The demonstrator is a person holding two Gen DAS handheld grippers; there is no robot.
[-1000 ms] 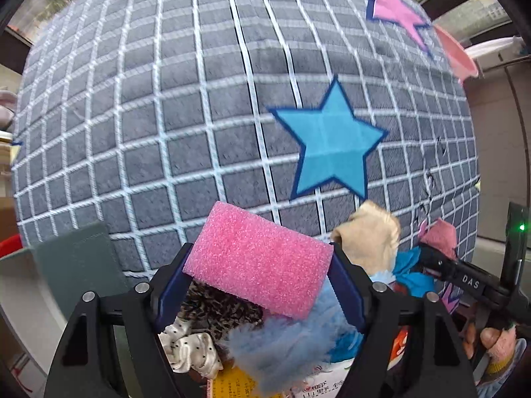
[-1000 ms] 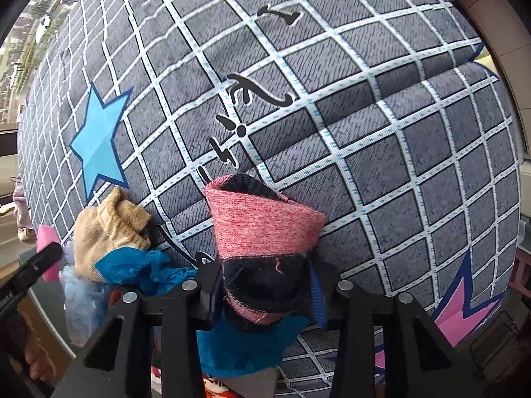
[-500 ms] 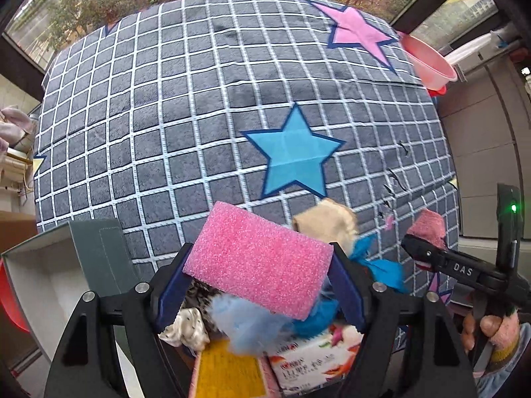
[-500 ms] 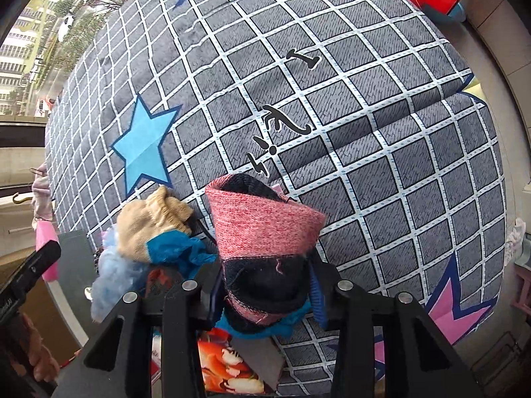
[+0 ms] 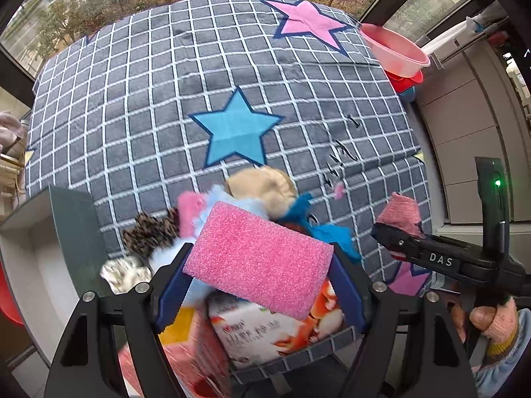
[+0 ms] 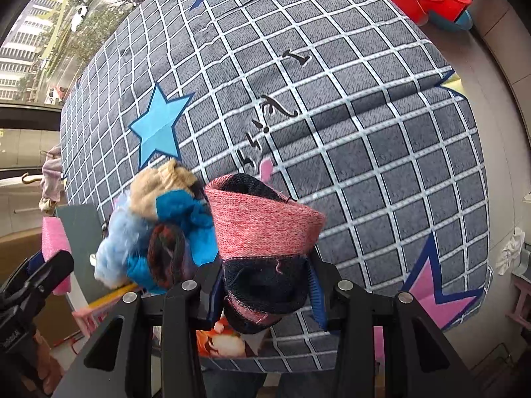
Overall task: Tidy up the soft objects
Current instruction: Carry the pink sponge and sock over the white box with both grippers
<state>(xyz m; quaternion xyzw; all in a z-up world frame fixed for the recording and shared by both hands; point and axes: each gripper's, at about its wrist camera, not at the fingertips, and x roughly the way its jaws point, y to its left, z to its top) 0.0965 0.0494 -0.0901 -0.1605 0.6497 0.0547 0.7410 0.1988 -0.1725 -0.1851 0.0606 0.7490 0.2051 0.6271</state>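
Observation:
My left gripper (image 5: 262,285) is shut on a pink sponge block (image 5: 259,258), held above a pile of soft things at the near edge of the grey checked cloth (image 5: 132,99). The pile holds a tan plush (image 5: 262,185), a blue cloth (image 5: 318,229), a light blue fluffy piece (image 6: 116,242) and a leopard-print piece (image 5: 149,232). My right gripper (image 6: 265,295) is shut on a rolled pink and navy sock (image 6: 262,229), also seen in the left wrist view (image 5: 400,212), just right of the pile.
A printed snack box (image 5: 265,331) lies under the pile. An open grey box (image 5: 49,238) stands at the left. Stacked pink and red basins (image 5: 395,53) sit at the far right corner. Windows run behind the table.
Both grippers have pulled back and up from the cloth, each still holding its object. The pile, the snack box and the far table edge have come into view.

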